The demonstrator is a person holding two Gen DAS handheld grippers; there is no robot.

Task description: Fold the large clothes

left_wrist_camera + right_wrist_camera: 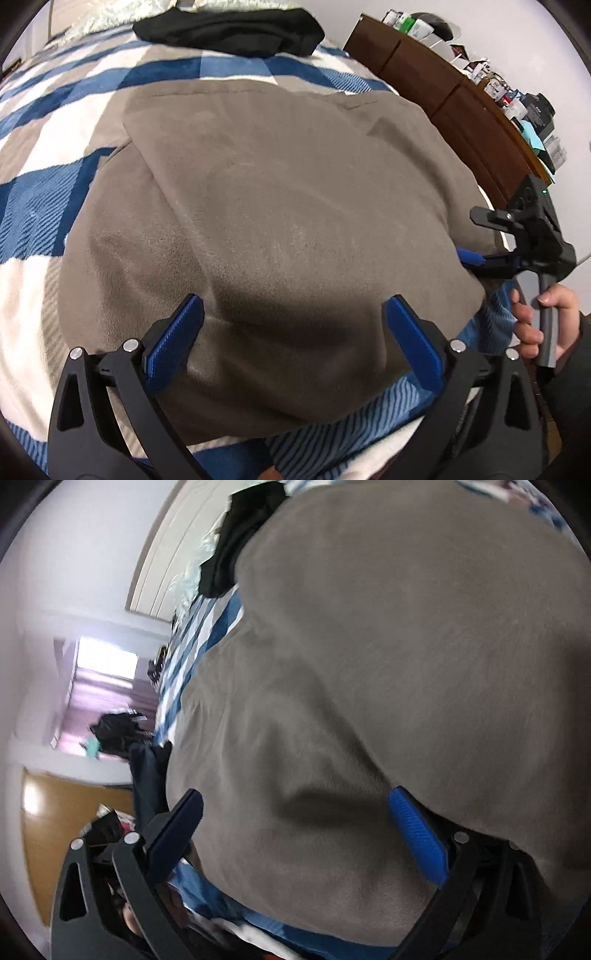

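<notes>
A large grey-brown garment (pixel 280 206) lies folded on a bed with a blue, white and beige striped blanket (pixel 55 122). My left gripper (pixel 293 310) is open, its blue pads just above the garment's near edge. My right gripper (pixel 471 258) shows at the garment's right edge, held by a hand (pixel 546 325). In the right wrist view the right gripper (pixel 295 805) is open, tilted sideways, with the garment (pixel 388 664) between and over its fingers; its right pad (pixel 417 830) touches the cloth.
A black garment (pixel 229 29) lies at the bed's far end, also in the right wrist view (pixel 240 535). A brown wooden dresser (pixel 443 92) with bottles and clutter stands right of the bed. A doorway and wood floor (pixel 55 812) lie beyond the bed's side.
</notes>
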